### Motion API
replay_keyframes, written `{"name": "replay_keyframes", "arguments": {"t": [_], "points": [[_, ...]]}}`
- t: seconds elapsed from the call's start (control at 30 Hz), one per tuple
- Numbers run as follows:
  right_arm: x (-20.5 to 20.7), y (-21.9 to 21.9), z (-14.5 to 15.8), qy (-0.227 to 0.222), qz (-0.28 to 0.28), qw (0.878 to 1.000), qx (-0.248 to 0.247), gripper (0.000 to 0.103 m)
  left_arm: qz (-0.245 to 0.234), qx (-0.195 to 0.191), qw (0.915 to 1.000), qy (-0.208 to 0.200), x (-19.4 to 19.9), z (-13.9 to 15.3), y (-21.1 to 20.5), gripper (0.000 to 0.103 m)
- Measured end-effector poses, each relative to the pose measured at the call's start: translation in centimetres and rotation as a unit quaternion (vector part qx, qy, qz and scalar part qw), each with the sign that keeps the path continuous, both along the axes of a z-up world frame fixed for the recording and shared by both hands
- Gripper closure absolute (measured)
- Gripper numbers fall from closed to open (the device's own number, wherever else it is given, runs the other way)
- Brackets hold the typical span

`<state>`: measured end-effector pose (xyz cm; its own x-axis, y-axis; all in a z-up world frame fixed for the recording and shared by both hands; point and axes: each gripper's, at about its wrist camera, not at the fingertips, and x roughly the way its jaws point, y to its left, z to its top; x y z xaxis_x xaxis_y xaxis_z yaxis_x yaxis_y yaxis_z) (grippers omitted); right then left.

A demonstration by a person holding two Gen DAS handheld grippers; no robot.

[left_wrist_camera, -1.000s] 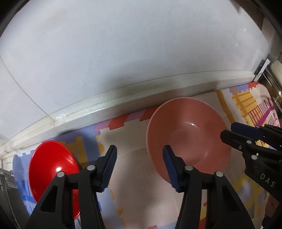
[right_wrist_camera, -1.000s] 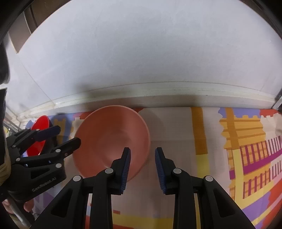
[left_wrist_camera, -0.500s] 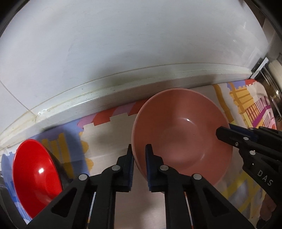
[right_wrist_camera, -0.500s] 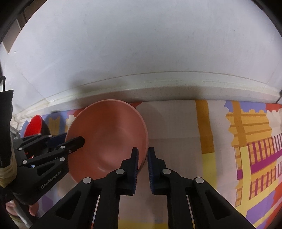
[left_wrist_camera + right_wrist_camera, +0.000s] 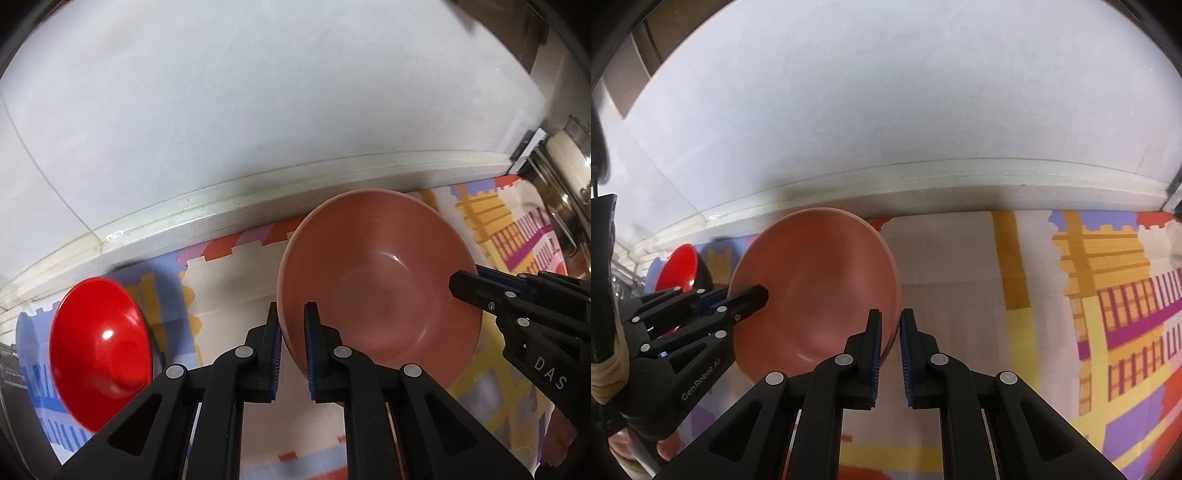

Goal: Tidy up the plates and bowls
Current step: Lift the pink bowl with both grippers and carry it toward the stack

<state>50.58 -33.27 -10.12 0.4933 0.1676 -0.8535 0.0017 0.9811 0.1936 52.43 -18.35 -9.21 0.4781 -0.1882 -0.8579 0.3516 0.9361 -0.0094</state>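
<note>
- Two bowls are on the patterned mat [image 5: 229, 266], and I go from the left side to the right.
- At the far left the red bowl [image 5: 99, 350] rests on the mat near the wall ledge [image 5: 207, 214]. No gripper touches it, so I judge that it waits for its turn, maybe as the place where the other bowl will be stacked.
- Next comes the left gripper [image 5: 291, 350]. Its jaws are closed on the left rim of the pink bowl [image 5: 376, 291], one pad outside the wall and one pad inside.
- The pink bowl is in the middle, between both grippers, close to the wall ledge. It looks tilted, with its opening turned toward the cameras, and I think it is raised a little from the mat, but I cannot tell this surely.
- On the right, the right gripper [image 5: 890, 347] is clamped on the opposite rim in the same way.
- I judge that the two opposite grips are chosen because the bowl is wide and smooth; one grip alone could let it swing or slip.
- Further right the mat is bare, so there is space to carry the bowl.
</note>
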Motion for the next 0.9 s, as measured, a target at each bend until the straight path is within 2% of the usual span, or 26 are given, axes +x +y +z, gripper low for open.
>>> {"name": "replay_keyframes", "arguments": {"t": [0.33, 0.9], "points": [[-4.6, -0.1, 3.0, -0.027, -0.014, 1.000, -0.005, 0.091, -0.014, -0.021, 0.9995, -0.017, -5.9, 3.4, 0.8, 0.090], [-16.1, -1.9, 6.3, -0.048, -0.044, 0.998, -0.005, 0.091, -0.041, -0.047, 0.9977, -0.027, -15.6, 5.4, -1.6, 0.090]]}}
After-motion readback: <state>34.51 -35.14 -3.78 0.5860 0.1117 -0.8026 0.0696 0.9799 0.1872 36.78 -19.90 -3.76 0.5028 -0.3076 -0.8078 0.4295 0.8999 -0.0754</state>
